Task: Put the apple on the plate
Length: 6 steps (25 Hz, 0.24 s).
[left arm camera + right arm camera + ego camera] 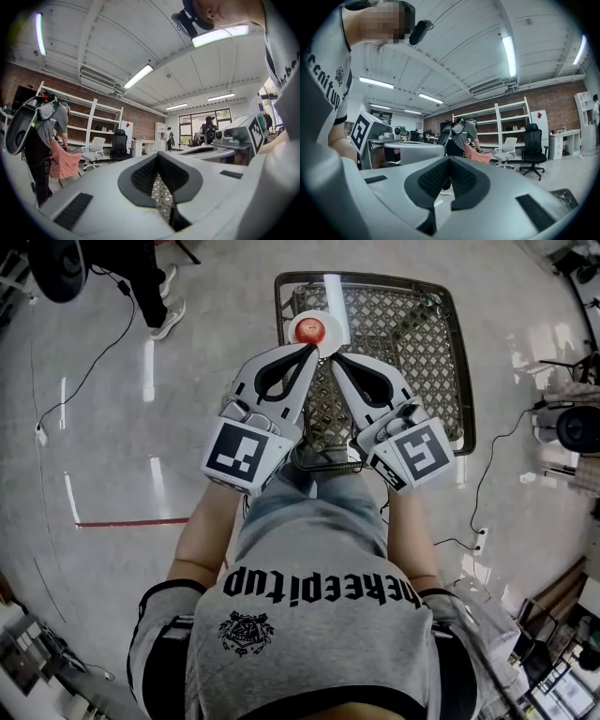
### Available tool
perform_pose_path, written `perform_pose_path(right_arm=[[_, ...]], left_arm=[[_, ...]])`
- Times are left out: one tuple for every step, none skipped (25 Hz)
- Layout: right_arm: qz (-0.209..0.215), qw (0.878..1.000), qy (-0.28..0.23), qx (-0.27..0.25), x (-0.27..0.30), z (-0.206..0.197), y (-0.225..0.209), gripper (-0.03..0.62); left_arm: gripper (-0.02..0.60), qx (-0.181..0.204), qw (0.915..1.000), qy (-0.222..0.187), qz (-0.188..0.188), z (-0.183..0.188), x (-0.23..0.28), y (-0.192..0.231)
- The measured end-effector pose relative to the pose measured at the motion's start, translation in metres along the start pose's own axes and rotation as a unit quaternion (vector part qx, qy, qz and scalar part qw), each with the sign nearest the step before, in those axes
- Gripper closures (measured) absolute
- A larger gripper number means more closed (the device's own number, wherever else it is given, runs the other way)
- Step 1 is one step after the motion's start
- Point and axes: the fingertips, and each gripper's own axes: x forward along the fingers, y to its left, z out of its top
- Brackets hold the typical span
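A red apple [310, 330] rests on a small white plate [330, 326] at the far left part of a black wire-mesh table [412, 334]. My left gripper [314, 347] is shut and empty, its tips just on the near side of the plate. Beside it my right gripper [335, 357] is also shut with nothing held, its tips close to the left one's. Both point level and away from me. In the left gripper view the left gripper [158, 158] shows closed jaws with mesh [162, 197] seen below them. The right gripper [449, 160] shows the same closed jaws.
Another person's legs [155, 292] stand on the floor at upper left, near black cables [94, 362]. A red tape line [131, 522] marks the floor at left. Equipment [572, 427] crowds the right side. Shelves [511, 122] and an office chair [533, 147] stand farther off.
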Motion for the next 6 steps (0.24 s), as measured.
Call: perform_pose_path(right_arm=[[0.000,1.000,0.000,0.000,0.0000,0.0005,0.0003,0.596],[0.000,1.000,0.000,0.000,0.0007,0.0009,0.0005,0.597],[0.001,1.000,0.000,0.000,0.0017,0.0011,0.0005,0.597],[0.001,1.000,0.000,0.000,0.0030,0.0012,0.0004,0.595],[0.001,1.000,0.000,0.000,0.0044,0.0012,0.0002,0.597],[0.002,1.000,0.000,0.000,0.0058,0.0011,0.0000,0.597]], left_arm=[[0.555,-0.001,1.0000,0.000,-0.001,0.0001,-0.0005,-0.0002],[0.555,-0.002,1.0000,-0.001,-0.001,0.0002,-0.0008,0.0004],[0.555,-0.002,1.0000,-0.001,-0.001,0.0003,-0.0008,0.0015],[0.555,-0.002,1.0000,-0.001,-0.001,0.0002,-0.0008,0.0030],[0.555,-0.001,1.0000,-0.001,-0.001,0.0001,-0.0006,0.0047],[0.555,0.000,1.0000,-0.001,0.000,0.0000,-0.0004,0.0064]])
